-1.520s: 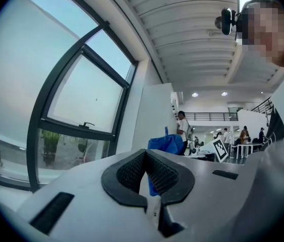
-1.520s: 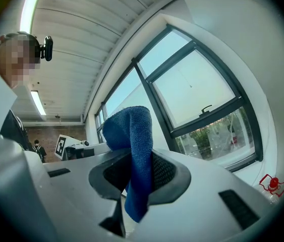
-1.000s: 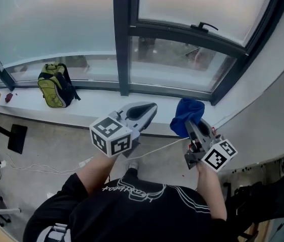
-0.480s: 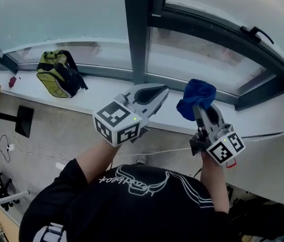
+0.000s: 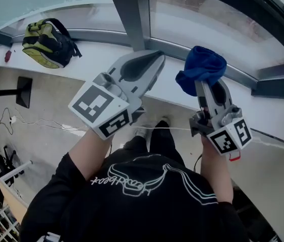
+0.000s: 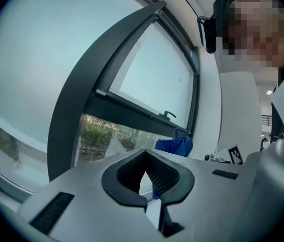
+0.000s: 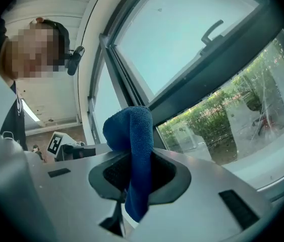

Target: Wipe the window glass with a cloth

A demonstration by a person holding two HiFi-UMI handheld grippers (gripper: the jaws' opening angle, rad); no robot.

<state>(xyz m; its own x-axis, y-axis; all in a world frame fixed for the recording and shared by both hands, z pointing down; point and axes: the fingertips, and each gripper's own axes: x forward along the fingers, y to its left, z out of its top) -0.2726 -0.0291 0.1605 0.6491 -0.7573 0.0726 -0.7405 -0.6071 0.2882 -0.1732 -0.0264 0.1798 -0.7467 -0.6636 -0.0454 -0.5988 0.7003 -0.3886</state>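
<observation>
The right gripper (image 5: 208, 92) is clamped on a blue cloth (image 5: 201, 69) that bunches upward just below the window glass (image 5: 202, 26), probably ready for wiping though seemingly not touching it yet, while the left gripper (image 5: 151, 64), closed and empty, hangs below the same glass.

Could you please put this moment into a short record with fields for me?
Left hand-held gripper: jaws shut, nothing between them
Right hand-held gripper: jaws shut on the cloth
Cloth: blue, bunched up above the jaws
Window glass: ahead of both grippers; whether the cloth touches it cannot be told
Windowsill: white, runs below the glass
Backpack: yellow-green and black, on the windowsill at the far left
</observation>
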